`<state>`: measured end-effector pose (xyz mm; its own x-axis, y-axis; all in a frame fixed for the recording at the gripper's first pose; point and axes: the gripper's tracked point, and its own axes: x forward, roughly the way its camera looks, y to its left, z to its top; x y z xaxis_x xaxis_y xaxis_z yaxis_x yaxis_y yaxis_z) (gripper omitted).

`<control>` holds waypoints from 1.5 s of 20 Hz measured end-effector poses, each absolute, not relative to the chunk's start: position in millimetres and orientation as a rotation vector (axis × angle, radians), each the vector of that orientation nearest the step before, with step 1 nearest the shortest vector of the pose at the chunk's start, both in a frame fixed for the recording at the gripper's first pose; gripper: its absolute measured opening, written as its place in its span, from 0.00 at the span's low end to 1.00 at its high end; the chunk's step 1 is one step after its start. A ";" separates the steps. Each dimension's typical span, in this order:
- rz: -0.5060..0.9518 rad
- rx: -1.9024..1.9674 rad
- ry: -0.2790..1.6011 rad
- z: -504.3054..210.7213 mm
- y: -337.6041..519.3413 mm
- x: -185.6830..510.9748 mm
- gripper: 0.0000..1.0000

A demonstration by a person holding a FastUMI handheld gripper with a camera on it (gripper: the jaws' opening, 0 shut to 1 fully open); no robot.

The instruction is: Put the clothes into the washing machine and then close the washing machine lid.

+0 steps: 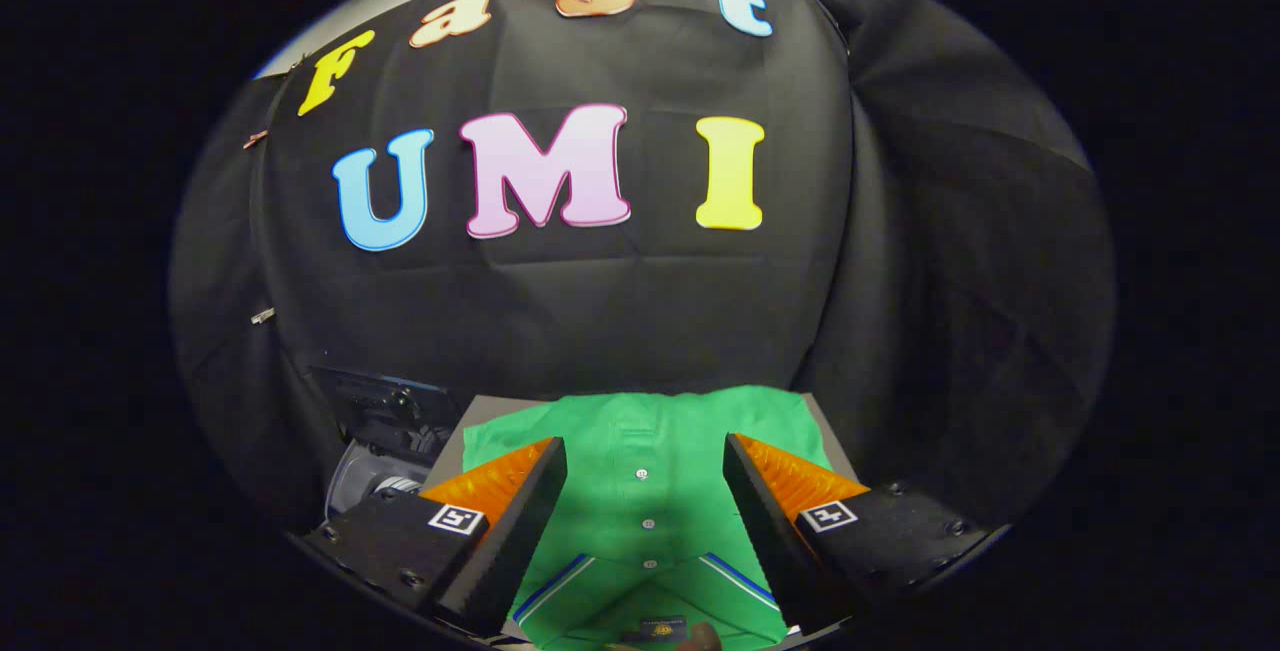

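Green shirt [640, 441]: knit polo type, laid flat and face up on a grey table [470, 421]; landmark for all entries below
- Placket: runs down the middle of the shirt, three small pale buttons [641, 474] in a row
- Collar [645, 581]: at the shirt's near end, edged with white and blue stripes, spread in a V; a dark label sits inside the neck
- Extent: the shirt covers most of the table; bare grey strips show past its left and right edges

Gripper [645, 486]: fingers spread wide apart, holding nothing
- Left finger: over the shirt's left half, well clear of the placket
- Right finger: over the shirt's right half, likewise clear of the placket
- Buttons and collar lie between the two fingers; whether the fingertips touch the cloth cannot be told
- Each finger body carries a square black-and-white marker

Washer [385, 451]: left of the shirt, just off the table's left edge; dark housing with a grey rounded part lower down, partly hidden by the left finger; lid position cannot be told

Wall [560, 301]: black cloth, creased, rising directly beyond the shirt's far end and folding round to the shirt's right

Clips [262, 315]: small, pinned to the cloth well above and left of the shirt
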<state>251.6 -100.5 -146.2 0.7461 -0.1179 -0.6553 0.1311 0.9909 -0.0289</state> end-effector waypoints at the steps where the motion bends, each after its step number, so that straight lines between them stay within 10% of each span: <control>1: -0.140 0.023 0.750 -155.9 -102.0 253.9 0.99; 22: -0.143 -0.057 1.199 -248.8 -108.5 255.4 0.99; 27: -0.113 -0.082 1.225 -251.4 -108.3 256.8 0.82; 30: -0.107 -0.110 1.221 -251.0 -107.9 260.4 0.52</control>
